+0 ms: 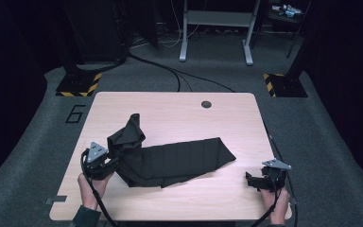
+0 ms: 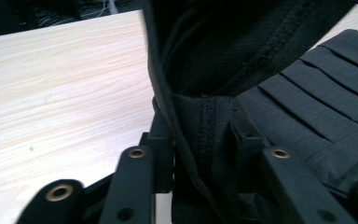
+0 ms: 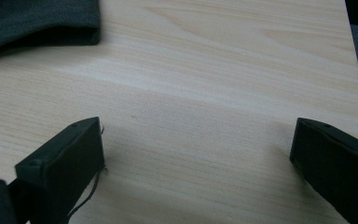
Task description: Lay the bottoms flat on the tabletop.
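A person at a pale wooden table [image 1: 179, 106] works a black pleated garment [image 1: 179, 161] with a handheld gripper in each hand, and the job appears to be at the folding or arranging stage. The left gripper [image 1: 105, 163], at the table's near left, pinches a seamed edge of the cloth between its jaws; the left gripper view shows the stitched hem [image 2: 205, 135] clamped there and the fabric rising above it, so that a peak of cloth [image 1: 131, 130] stands up over the table while the rest lies flat across the middle, pleats visible. The right gripper [image 1: 255, 181] rests at the near right edge, well apart from the garment, its jaws spread wide over bare wood, with only a corner of the cloth [image 3: 37, 21] ahead of it in the right gripper view. The next move likely calls for the right gripper to reach the free end and take hold, so the lifted side can be carried over or laid out evenly; soft cloth held at one point may slump or twist. The table has a small round hole [image 1: 206, 104] near its far edge. It stands on grey carpet [image 1: 312, 132] marked with a number six [image 1: 75, 114], amid trailing cables [image 1: 170, 71], yellow-and-black striped bases [image 1: 79, 85] and a grey metal frame [image 1: 216, 28] in a dark room.
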The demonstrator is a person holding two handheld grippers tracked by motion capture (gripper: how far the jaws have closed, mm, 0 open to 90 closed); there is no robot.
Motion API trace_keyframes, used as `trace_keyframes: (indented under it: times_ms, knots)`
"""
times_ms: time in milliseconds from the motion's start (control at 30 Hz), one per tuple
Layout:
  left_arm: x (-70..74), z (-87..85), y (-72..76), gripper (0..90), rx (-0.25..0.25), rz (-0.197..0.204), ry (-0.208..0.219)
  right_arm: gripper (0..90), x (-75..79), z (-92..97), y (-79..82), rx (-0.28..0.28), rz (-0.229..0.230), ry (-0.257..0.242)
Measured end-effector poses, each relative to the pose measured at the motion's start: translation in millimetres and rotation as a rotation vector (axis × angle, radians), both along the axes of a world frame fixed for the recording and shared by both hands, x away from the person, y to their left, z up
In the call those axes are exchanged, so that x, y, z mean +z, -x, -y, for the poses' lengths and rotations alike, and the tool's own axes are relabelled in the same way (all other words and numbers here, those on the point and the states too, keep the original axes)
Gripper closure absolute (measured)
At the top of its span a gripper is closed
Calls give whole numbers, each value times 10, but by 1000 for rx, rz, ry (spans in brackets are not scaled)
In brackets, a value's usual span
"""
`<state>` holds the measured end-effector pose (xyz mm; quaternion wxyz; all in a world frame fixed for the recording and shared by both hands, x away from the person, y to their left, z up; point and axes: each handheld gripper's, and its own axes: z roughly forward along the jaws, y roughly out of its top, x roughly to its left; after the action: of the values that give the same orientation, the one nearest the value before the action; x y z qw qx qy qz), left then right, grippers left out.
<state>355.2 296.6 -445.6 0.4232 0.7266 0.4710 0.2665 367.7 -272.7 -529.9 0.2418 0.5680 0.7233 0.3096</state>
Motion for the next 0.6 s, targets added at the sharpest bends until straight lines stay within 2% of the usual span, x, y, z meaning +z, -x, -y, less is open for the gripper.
trace_keyframes:
  times_ms: [100,233,300,400,600]
  knots:
    - [-21,-65,46,574,29,-2,5,20,0,0,0,0,0,0]
    - [-38,-193,139,438,82,2,1,20,0,0,0,0,0,0]
    - [-43,-263,203,350,116,5,5,20,0,-1,0,-1,0,0]
    - [-46,-357,318,279,168,14,6,20,0,-1,1,-2,0,0]
    - [-8,-465,466,232,205,47,-7,19,2,-1,-1,0,-3,3]
